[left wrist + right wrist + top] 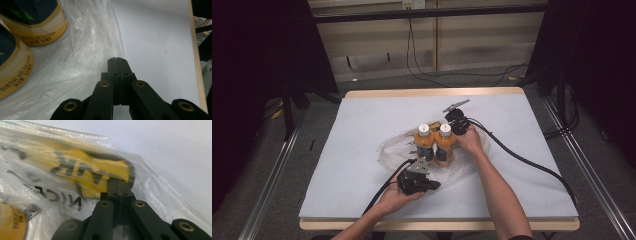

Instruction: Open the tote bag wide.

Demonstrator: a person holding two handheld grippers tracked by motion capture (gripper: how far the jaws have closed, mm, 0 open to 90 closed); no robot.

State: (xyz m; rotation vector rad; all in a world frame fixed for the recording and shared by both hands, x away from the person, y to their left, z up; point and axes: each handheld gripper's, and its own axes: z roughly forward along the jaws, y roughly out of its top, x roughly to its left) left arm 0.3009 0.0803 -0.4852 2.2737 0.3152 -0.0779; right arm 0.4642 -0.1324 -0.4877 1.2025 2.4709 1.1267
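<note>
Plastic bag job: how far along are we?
Done: both bottles stand on the spread plastic bag. In hand: both tongs, left and right, are shut at the film, apparently pinching it. Left, probably: drawing the bag up around the bottles.

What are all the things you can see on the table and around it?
Bottles: two, orange with white caps and dark labels, upright side by side mid-table on the bag.
Plastic bag: one, clear with yellow and black print, spread under and around the bottles.
Table: one, pale grey cover with a wooden edge.
Cables: several, black, on the floor behind the table.
Left hand-held gripper: one, black, jaws closed, at the bag's near edge.
Right hand-held gripper: one, black, jaws closed, against the bag's printed part.
Forearms: two, coming in from the bottom.
</note>
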